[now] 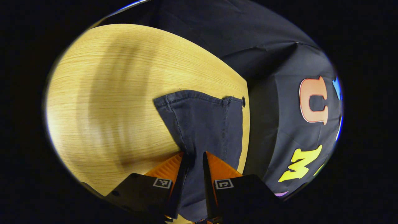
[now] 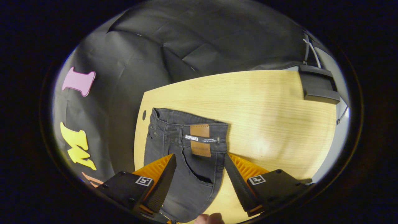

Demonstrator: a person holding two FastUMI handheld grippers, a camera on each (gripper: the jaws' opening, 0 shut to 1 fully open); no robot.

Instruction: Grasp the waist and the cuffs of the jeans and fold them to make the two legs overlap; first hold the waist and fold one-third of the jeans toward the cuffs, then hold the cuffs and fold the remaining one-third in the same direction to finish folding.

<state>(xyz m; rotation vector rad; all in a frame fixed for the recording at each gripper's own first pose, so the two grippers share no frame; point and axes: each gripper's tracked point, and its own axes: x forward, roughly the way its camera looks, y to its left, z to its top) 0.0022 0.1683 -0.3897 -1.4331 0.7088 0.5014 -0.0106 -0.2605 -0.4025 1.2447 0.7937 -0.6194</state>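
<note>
Jeans gripped at cuffs, waist ungrasped

Left claw (image 1: 196, 168) pinches the cuffs (image 1: 199, 99); right claw (image 2: 199, 174) gapes wide, empty, waist (image 2: 189, 126) just ahead on the counter (image 2: 273, 102).

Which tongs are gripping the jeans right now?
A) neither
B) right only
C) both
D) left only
D: in the left gripper view the left tongs pinch dark denim of the jeans near the cuff, while in the right gripper view the right tongs stand wide open over the waist end, fingers apart from the cloth.
</note>
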